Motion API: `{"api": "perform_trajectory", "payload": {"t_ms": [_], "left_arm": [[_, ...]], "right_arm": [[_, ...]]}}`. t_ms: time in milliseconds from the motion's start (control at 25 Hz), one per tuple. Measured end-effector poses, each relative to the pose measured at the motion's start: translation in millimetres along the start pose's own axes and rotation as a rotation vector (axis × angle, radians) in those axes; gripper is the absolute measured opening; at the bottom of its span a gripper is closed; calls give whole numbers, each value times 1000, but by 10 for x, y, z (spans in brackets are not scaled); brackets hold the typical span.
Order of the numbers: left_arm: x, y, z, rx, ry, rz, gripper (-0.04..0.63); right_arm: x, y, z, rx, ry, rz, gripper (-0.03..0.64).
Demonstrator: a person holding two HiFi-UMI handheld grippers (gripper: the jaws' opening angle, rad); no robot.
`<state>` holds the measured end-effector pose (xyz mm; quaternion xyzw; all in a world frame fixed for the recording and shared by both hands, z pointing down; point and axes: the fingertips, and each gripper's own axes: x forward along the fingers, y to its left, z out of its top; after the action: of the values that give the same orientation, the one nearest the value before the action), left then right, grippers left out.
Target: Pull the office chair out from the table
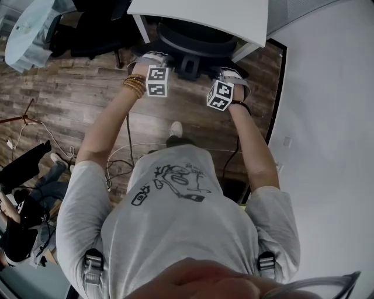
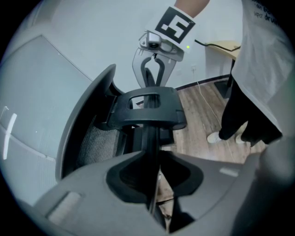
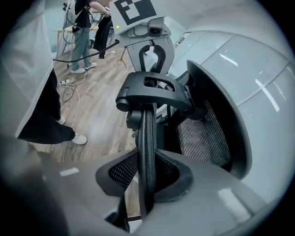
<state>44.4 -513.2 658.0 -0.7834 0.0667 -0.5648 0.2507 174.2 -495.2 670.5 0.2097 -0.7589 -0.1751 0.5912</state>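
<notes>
The black office chair [image 1: 196,41] stands tucked under the white table [image 1: 204,14], with only its backrest top and base showing in the head view. My left gripper [image 1: 153,57] and right gripper [image 1: 234,76] sit side by side on the backrest's top edge. In the left gripper view the thin backrest edge [image 2: 152,152] runs between my left gripper's [image 2: 154,184] jaws, which are shut on it; the right gripper [image 2: 154,60] grips farther along. In the right gripper view the mesh backrest edge [image 3: 147,138] is clamped in my right gripper [image 3: 146,184], beyond the black headrest bracket [image 3: 154,94].
The floor is wood planks with cables [image 1: 123,157] trailing behind my feet. A white wall [image 1: 327,146] runs close on the right. Another dark chair [image 1: 87,29] stands at the upper left. A person [image 1: 29,204] sits at the lower left; another person [image 3: 85,32] stands far back.
</notes>
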Motion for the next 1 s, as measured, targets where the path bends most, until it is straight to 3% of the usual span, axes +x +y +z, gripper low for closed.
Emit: {"api": "perform_trajectory", "payload": {"t_ms": [1000], "left_arm": [[-635,-1235,120,15,5,-13,92]], "right_arm": [[-636,1206,342,61,30,18,100]]}}
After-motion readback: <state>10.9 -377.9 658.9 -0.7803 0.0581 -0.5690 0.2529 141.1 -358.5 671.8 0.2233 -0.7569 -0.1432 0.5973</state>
